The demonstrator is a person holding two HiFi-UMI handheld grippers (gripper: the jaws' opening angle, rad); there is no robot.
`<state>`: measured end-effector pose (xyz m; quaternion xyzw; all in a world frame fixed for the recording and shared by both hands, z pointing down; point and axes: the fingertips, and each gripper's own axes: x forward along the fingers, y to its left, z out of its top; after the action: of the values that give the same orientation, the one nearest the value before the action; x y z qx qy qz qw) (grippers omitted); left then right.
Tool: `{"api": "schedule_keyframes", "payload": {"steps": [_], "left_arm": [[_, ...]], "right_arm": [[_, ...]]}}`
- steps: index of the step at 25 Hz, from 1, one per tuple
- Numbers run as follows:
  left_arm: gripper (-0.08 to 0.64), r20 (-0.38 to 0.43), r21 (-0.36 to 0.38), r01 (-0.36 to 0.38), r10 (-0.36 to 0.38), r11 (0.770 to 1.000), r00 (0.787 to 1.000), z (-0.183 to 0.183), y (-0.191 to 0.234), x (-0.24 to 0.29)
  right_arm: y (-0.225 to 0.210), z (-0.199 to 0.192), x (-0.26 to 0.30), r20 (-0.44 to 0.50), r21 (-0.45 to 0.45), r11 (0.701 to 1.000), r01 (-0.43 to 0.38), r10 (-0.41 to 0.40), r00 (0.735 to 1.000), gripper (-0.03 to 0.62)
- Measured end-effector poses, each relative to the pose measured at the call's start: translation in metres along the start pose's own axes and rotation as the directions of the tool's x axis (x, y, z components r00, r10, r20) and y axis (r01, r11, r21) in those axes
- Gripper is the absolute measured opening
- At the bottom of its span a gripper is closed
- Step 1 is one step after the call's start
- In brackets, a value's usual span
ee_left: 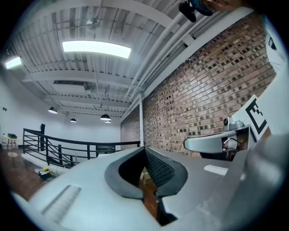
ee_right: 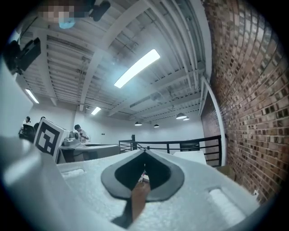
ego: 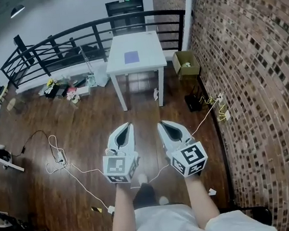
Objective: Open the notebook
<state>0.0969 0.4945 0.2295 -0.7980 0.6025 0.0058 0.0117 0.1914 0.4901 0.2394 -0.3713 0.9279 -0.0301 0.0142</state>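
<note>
The purple notebook [ego: 131,57] lies closed on a white table [ego: 149,63] far ahead across the wooden floor. My left gripper [ego: 129,125] and right gripper [ego: 161,124] are held side by side close to my body, well short of the table, both pointing level toward it. In the left gripper view the left gripper [ee_left: 144,148] has its tips meeting, with nothing between them. The right gripper [ee_right: 145,153] is likewise shut and empty in the right gripper view. Neither touches anything.
A black railing [ego: 75,40] runs behind the table and a brick wall [ego: 253,75] lines the right side. A cardboard box [ego: 186,63] and a black bag [ego: 192,102] sit by the wall. Clutter [ego: 67,88] and white cables [ego: 61,158] lie on the floor at left.
</note>
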Motion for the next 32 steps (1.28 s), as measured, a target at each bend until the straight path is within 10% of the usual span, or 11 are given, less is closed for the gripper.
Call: {"api": "schedule_keyframes", "payload": {"steps": [20, 32], "left_arm": [[0.015, 0.041, -0.08, 0.007, -0.004, 0.997, 0.999, -0.027, 0.253, 0.316], [0.016, 0.001, -0.056, 0.055, -0.056, 0.997, 0.998, -0.052, 0.301, 0.456]], "right_arm": [[-0.146, 0.013, 0.369, -0.036, -0.032, 0.999, -0.021, 0.019, 0.999, -0.014], [-0.251, -0.002, 0.479, -0.042, 0.001, 1.0, 0.015, -0.015, 0.999, -0.014]]}}
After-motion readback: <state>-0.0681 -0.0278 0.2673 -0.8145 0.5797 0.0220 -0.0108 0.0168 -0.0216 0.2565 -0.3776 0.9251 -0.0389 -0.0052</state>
